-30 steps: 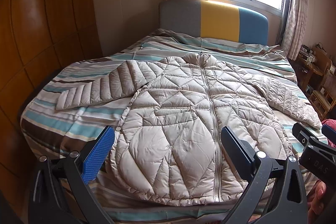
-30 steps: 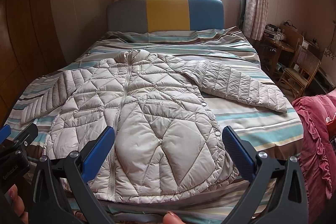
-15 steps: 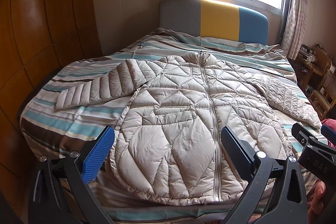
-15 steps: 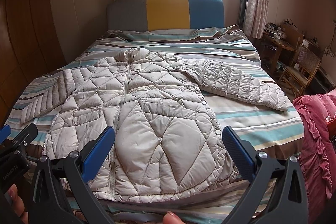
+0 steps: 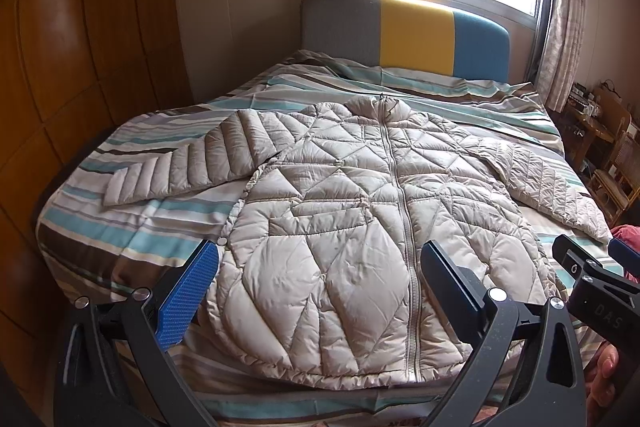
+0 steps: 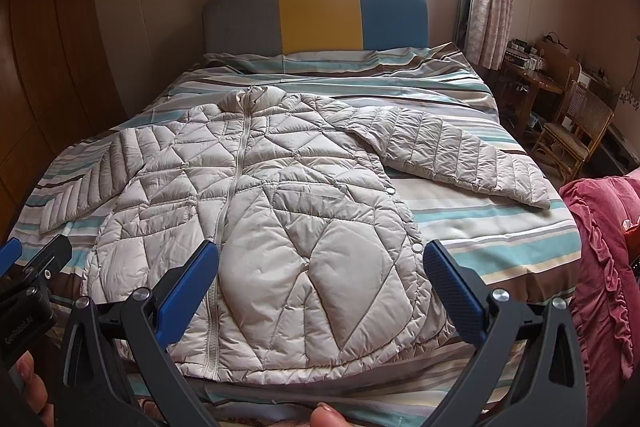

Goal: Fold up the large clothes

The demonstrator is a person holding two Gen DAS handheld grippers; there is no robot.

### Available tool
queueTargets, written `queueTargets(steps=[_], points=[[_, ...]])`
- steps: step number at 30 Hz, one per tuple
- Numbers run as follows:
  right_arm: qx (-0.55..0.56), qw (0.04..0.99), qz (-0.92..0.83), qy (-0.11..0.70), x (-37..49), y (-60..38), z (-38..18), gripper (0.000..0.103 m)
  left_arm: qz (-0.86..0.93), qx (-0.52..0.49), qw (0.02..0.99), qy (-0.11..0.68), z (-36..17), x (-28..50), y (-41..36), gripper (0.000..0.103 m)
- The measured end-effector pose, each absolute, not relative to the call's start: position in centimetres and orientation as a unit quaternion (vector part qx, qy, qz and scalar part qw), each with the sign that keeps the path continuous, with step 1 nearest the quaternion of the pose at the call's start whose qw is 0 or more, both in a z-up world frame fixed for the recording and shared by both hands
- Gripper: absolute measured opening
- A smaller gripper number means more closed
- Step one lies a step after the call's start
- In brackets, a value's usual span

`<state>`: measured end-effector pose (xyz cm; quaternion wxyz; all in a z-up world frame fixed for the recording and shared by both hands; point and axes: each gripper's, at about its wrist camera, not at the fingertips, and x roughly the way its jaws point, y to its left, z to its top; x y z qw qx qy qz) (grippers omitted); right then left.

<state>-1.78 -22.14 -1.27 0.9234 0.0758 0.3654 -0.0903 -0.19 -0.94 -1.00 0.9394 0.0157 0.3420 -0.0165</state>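
Little has shifted over the past second: both grippers hang at the foot of the bed as before, with the view drifting only slightly and the jacket lying unchanged. Spread flat and zipped up, the beige quilted jacket [image 5: 360, 227] lies face up on the striped bedspread [image 5: 132, 235], collar toward the grey, yellow and blue headboard [image 5: 416, 31] and hem at the near edge. Its sleeves stretch out to either side, each cuff resting on the stripes.

At the hem, the left gripper [image 5: 320, 283] stands with its jaws spread wide, holding nothing and touching no fabric; the jacket's lower front shows in the gap between its blue-padded finger and its dark one. The right gripper [image 6: 320, 279] is likewise parted wide and empty, poised above the hem on the jacket's other half. Each gripper appears at the margin of the other's view, side by side and apart.

A fingertip [image 6: 326, 415] shows at the bottom edge of the right wrist view. Pink ruffled bedding [image 6: 600, 267] sits to the right of the bed.
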Motion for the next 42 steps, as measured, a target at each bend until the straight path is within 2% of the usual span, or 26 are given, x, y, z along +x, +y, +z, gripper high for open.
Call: queueTargets(steps=[13,20,26,35,37,39,42], points=[[0.087,0.921,-0.085,0.370,-0.7,-23.1,-2.1,0.101,-0.027,0.011,0.931,0.364,-1.7,1.0,-0.8,0.100],[0.118,0.933,-0.055,0.335,1.7,-26.8,-4.0,0.101,-0.032,-0.003,0.917,0.398,-4.3,4.1,0.2,0.100],[0.110,0.898,-0.160,0.395,6.4,-33.8,-9.5,0.101,0.007,-0.009,0.905,0.425,-7.9,9.9,2.2,0.100],[0.158,0.832,-0.358,0.394,9.5,-50.5,-15.1,0.100,0.051,0.020,0.894,0.445,-13.1,19.0,4.5,0.100],[0.166,0.814,-0.391,0.396,9.8,-53.5,-16.0,0.096,0.051,0.017,0.895,0.442,-13.7,20.3,4.9,0.100],[0.187,0.804,-0.406,0.392,10.0,-56.1,-16.6,0.086,0.053,0.020,0.897,0.439,-14.2,21.4,4.9,0.100],[0.188,0.794,-0.425,0.392,10.6,-58.2,-17.1,0.085,0.051,0.032,0.897,0.437,-15.2,22.7,4.9,0.100]])
